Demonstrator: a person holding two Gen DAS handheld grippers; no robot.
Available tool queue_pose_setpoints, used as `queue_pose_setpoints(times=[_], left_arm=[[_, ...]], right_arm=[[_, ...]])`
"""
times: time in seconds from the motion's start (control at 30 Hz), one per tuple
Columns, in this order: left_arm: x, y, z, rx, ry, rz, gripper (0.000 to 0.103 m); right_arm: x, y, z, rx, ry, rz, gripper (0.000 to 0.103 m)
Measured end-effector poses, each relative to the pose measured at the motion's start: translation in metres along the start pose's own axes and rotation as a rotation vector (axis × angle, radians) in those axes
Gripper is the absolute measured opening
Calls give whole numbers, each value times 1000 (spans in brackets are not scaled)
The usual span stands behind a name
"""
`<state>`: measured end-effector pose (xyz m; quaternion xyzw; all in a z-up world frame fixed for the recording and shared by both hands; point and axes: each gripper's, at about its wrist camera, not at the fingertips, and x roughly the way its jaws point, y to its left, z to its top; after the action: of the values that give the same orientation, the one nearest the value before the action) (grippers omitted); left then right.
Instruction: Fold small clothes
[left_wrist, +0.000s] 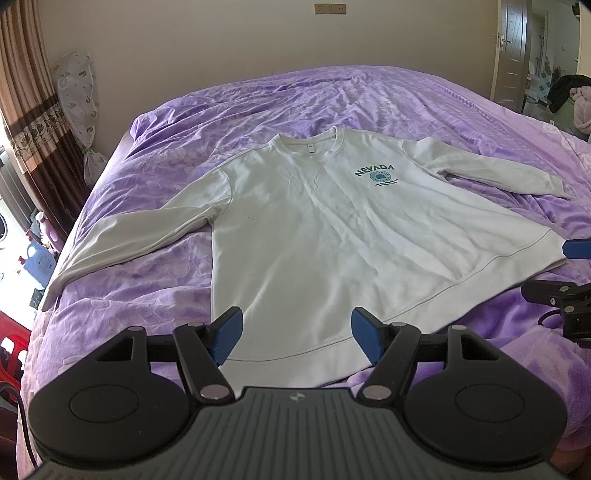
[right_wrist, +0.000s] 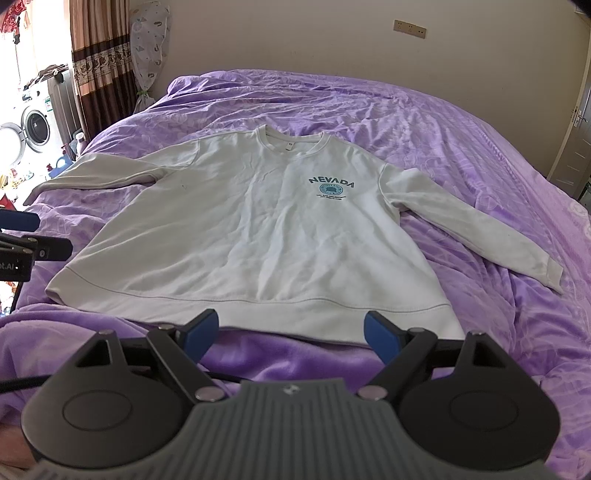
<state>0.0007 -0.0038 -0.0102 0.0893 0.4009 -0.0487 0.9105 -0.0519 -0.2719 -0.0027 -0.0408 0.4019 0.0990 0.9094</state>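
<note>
On the purple bed (left_wrist: 424, 103) the sweatshirt (left_wrist: 332, 229) lies flat — unfolded; our left tongs (left_wrist: 297, 334) and right tongs (right_wrist: 291, 332) gape empty, next pinching its hem.

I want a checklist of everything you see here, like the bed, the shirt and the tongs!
Surface: purple bedspread, wrinkled.
Job's things: white sweatshirt lying flat, front up, both sleeves spread out, not folded yet.
Clutter: nothing seen on the bed besides the sweatshirt.
Grippers: left tongs open over the hem; right tongs open just short of the hem; both hold nothing.
Cables: black cable beside the right tongs.
Surroundings: curtain, washing machine, wall sockets, door.
</note>
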Motion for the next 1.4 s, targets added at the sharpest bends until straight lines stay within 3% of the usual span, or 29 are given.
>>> queue_pose_setpoints(times=[0.93, 1.13, 1.33, 1.4], left_arm=[[0, 12, 3, -36, -12, -9, 79], [-6, 63, 28, -98, -60, 64, 73], [-7, 161, 49, -241, -119, 210, 70], [-2, 202, 52, -310, -127, 227, 67]], right_arm=[[3, -1, 2, -46, -5, -21, 82], [-4, -21, 34, -96, -68, -25, 82], [7, -56, 85, -80, -202, -10, 82], [23, -70, 101, -49, -213, -1, 82]])
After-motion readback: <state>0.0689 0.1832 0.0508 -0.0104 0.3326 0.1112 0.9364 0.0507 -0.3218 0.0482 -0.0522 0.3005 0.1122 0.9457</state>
